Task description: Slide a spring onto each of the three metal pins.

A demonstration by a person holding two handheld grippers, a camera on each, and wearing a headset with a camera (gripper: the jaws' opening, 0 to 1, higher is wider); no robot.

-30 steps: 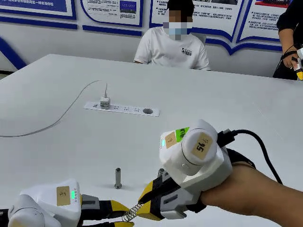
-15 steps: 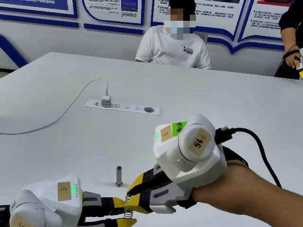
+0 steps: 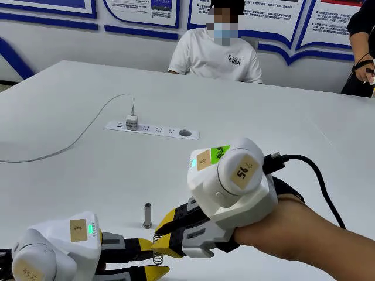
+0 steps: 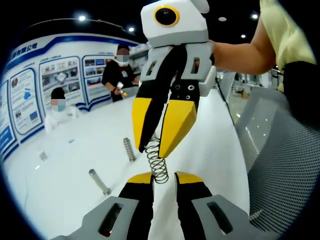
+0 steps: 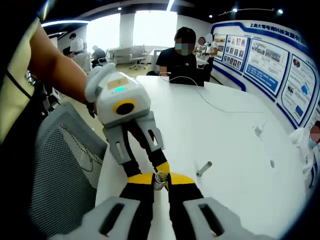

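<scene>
One spring [image 4: 157, 161] hangs between the two grippers over the near part of the table [image 3: 70, 170], right in front of the person holding them. Its upper end is pinched in the yellow tips of the right gripper [image 4: 156, 144], which are closed down on the coil. Its lower end sits in the narrow gap of the left gripper [image 4: 163, 178], and I cannot tell whether those jaws bite on it or merely bracket it.

What the coming move turns on is the bare pin [image 3: 147, 215]. It stands upright on the table just beyond the meeting jaws and slightly to their left in the head view, near but touching nothing. The spring's long axis runs steeply, close to the pin's own. Its lower opening is crowded by the left jaws, though, so I'd guess that end has to come free and be brought over the pin's top before the coil can slide down. The right gripper has the surer hold and its tips look the nearer to the pin — it seems the one to do the carrying.

In the left gripper view a second pin [image 4: 129, 149] stands farther off, near the bare one. Its shaft looks ribbed, as if a coil already sits on it — too small to be sure.
</scene>
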